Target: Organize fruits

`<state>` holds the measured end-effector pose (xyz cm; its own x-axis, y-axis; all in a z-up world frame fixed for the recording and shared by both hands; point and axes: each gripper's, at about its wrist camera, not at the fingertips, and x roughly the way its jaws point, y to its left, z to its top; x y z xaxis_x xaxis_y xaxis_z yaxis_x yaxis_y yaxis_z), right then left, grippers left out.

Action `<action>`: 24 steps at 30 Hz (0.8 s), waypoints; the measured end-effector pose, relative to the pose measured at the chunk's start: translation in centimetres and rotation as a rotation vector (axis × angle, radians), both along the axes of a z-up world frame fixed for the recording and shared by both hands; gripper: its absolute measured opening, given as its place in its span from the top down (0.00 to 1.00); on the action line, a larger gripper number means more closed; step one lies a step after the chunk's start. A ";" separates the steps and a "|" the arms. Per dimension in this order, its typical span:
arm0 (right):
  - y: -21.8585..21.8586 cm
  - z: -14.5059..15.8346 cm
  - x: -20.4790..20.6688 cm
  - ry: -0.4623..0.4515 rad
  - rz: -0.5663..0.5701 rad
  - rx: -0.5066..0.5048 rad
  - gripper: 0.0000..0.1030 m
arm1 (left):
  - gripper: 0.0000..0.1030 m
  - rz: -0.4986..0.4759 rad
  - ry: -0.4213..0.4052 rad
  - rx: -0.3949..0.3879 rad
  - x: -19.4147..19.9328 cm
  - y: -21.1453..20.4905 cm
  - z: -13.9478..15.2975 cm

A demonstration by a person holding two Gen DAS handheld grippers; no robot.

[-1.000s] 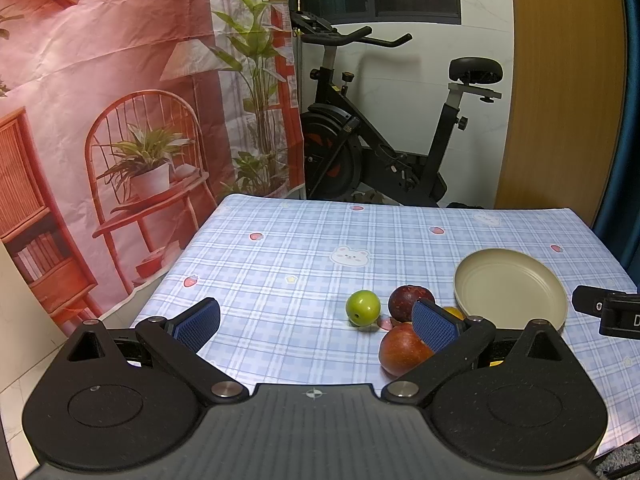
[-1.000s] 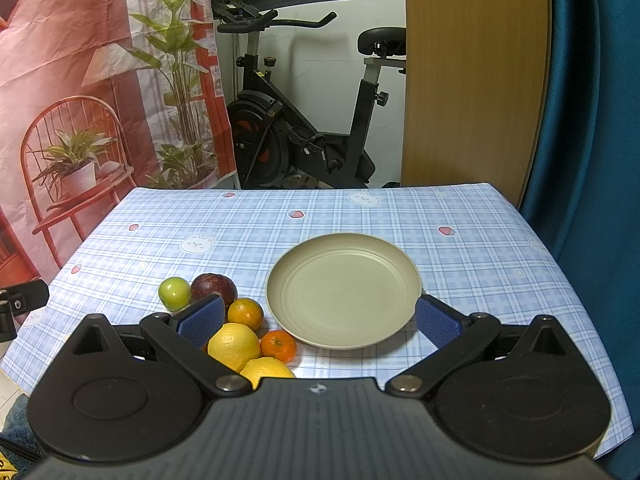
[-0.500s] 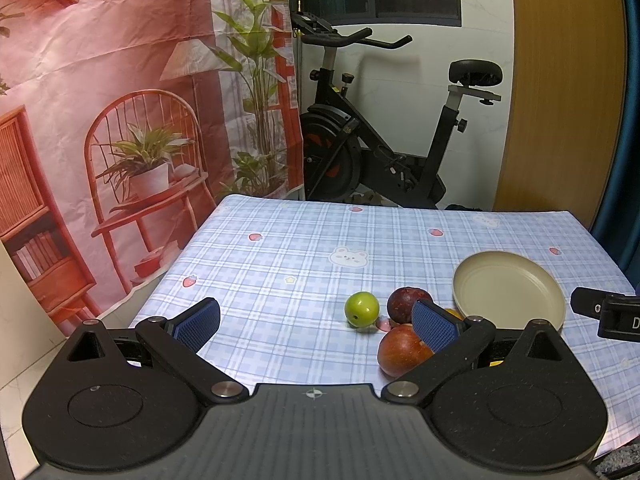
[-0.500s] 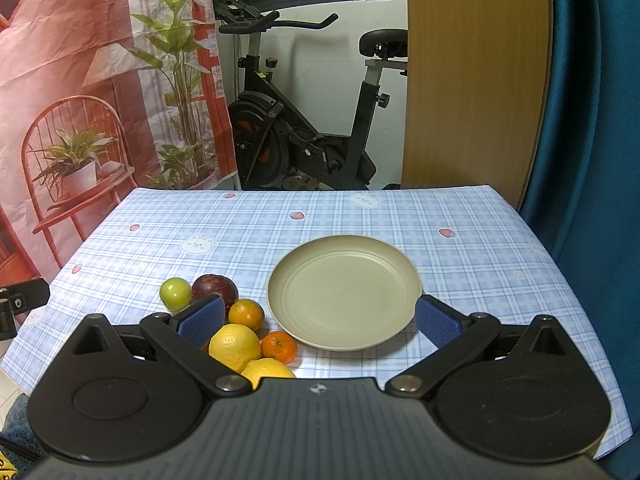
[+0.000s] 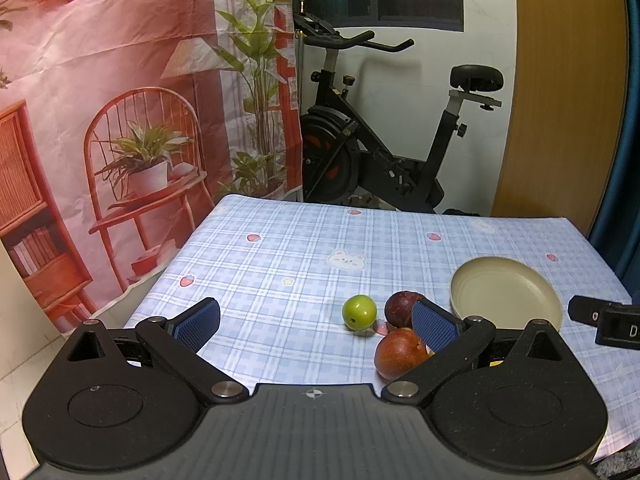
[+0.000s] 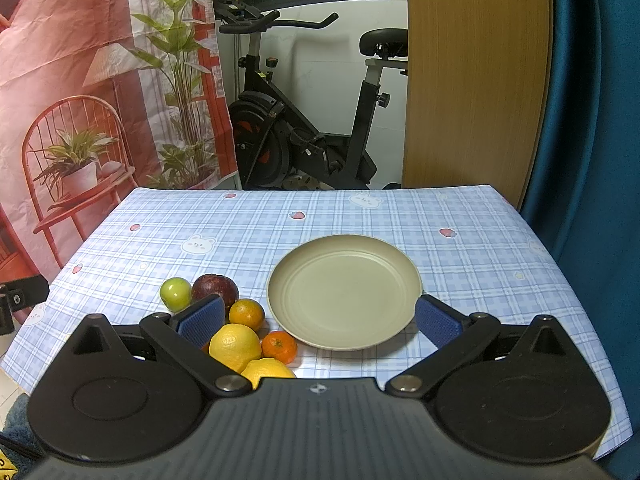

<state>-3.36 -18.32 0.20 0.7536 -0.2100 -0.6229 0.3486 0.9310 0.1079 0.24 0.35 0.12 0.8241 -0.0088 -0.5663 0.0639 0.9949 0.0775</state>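
- Left gripper (image 5: 316,324) and right gripper (image 6: 320,318) both hang spread wide, holding nothing; barely shifted since a second ago
- Fruit cluster (image 6: 236,332) sits lower left of frame, beside the bare plate (image 6: 344,292); sorting not begun

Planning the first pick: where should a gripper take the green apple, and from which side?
Grip the green apple across its widest middle, coming from above or from its open outer side. It is round, sits at the edge of the fruit cluster, and only the dark plum crowds it on the plate side. Both grippers are open.
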 end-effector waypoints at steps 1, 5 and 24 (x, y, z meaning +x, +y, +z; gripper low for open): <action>0.0 0.0 0.0 -0.001 0.001 0.002 0.00 | 0.00 0.003 0.000 -0.002 0.0 0.0 0.0; 0.0 -0.1 0.0 -0.003 0.011 0.008 0.00 | 0.00 -0.006 0.007 -0.010 0.2 0.0 -0.1; -1.3 -1.4 1.2 -0.229 0.067 -0.022 0.00 | 0.01 -0.026 -0.140 0.004 3.1 -0.1 -0.6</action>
<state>-2.11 -19.61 -1.20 0.8872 -0.1666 -0.4302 0.2550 0.9542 0.1563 3.32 0.29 -0.46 0.8948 -0.0292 -0.4456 0.0777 0.9928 0.0911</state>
